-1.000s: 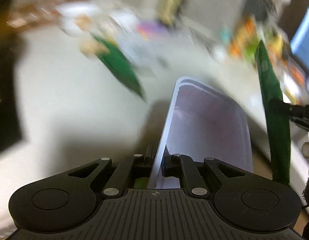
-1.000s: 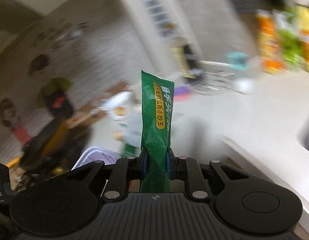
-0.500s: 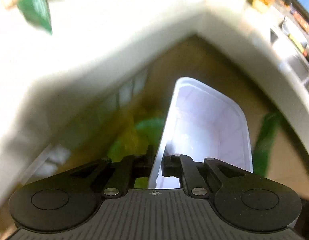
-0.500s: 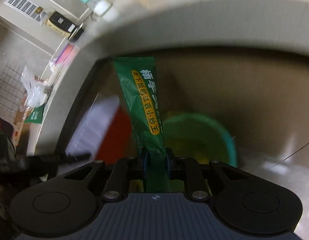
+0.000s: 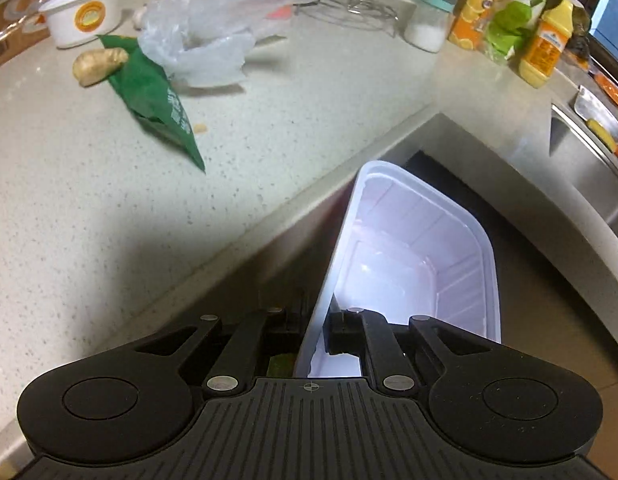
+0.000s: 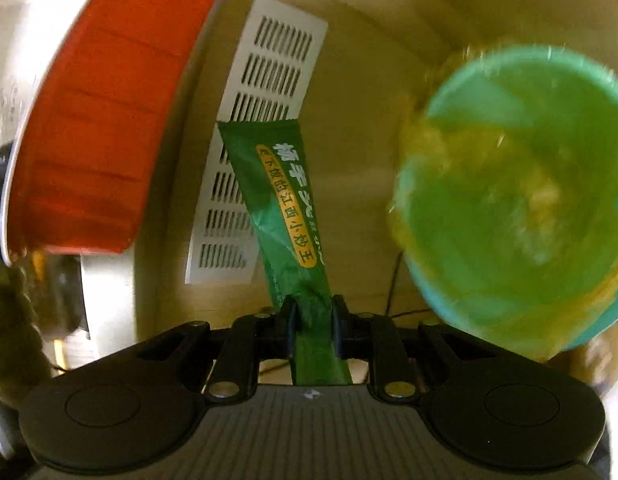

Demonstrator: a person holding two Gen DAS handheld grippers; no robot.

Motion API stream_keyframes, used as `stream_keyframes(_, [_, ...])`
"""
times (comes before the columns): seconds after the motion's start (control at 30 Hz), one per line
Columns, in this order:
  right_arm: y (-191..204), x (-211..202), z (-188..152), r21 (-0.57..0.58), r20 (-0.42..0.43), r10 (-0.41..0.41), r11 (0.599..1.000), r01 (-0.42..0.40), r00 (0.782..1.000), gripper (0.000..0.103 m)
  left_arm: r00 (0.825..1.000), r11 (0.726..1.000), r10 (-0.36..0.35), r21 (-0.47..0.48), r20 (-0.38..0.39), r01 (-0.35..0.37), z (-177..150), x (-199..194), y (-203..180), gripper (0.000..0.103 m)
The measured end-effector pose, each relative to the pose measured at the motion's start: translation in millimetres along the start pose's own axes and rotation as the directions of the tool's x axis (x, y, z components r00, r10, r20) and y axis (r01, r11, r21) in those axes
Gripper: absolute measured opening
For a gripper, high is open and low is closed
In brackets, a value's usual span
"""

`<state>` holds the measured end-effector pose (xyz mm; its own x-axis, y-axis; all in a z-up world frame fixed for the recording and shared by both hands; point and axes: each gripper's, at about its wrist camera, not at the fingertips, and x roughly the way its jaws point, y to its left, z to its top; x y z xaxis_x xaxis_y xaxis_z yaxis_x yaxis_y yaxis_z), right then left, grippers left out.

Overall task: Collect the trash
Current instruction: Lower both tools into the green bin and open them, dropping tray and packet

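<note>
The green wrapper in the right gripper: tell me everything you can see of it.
The green wrapper is a long, narrow packet of glossy film, creased, with a yellow label strip bearing red characters and larger white characters beside it. Its top edge is straight. The right gripper is shut on its lower part; it leans up and left from there. Behind it is a white vented panel, to its right a green bin, blurred.

green wrapper (image 6: 287,216), white tray (image 5: 409,256), speckled counter (image 5: 89,200)
</note>
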<state>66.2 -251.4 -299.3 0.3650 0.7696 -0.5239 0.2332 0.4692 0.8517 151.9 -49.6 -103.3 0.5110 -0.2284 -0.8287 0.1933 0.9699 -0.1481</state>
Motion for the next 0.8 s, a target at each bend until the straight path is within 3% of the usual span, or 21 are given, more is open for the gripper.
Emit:
stream_keyframes(0.17, [15,3,-6,-0.058,-0.022,0.031,0.998,-0.033,0.999,0.017,1.000,1.000,-0.013,0.027,-0.027,0.013,-5,4,-6,0.011])
stream_keyframes(0.27, [-1,-22,-9,-0.073,0.036,-0.086,0.993,0.089,0.996,0.017,0.998,0.999,-0.015,0.036,-0.060,0.018,-13,18,-11,0.011])
stream_keyframes(0.33, [-13,-43,-11,-0.099,0.113,-0.215,0.969,0.226,0.970,0.017,0.995,0.999,-0.017,0.031,-0.098,0.020,-20,35,-14,0.011])
stream_keyframes(0.43, [-41,-76,-15,-0.059,0.187,-0.363,0.924,0.379,0.913,0.017,0.985,1.000,0.005,0.012,-0.173,-0.003,-36,67,-16,0.011])
stream_keyframes(0.63, [-70,-123,-35,0.033,0.253,-0.480,0.872,0.489,0.840,0.017,0.923,0.994,0.095,-0.007,-0.374,-0.105,-88,156,-25,0.011])
stream_keyframes(0.73, [-73,-134,-42,0.052,0.268,-0.525,0.845,0.532,0.808,0.017,0.916,0.995,0.070,-0.044,-0.395,-0.095,-109,196,-29,0.013])
stream_keyframes(0.8, [-77,-135,-43,0.060,0.267,-0.553,0.827,0.559,0.789,0.017,0.916,0.994,0.057,-0.058,-0.398,-0.088,-122,233,-28,0.021])
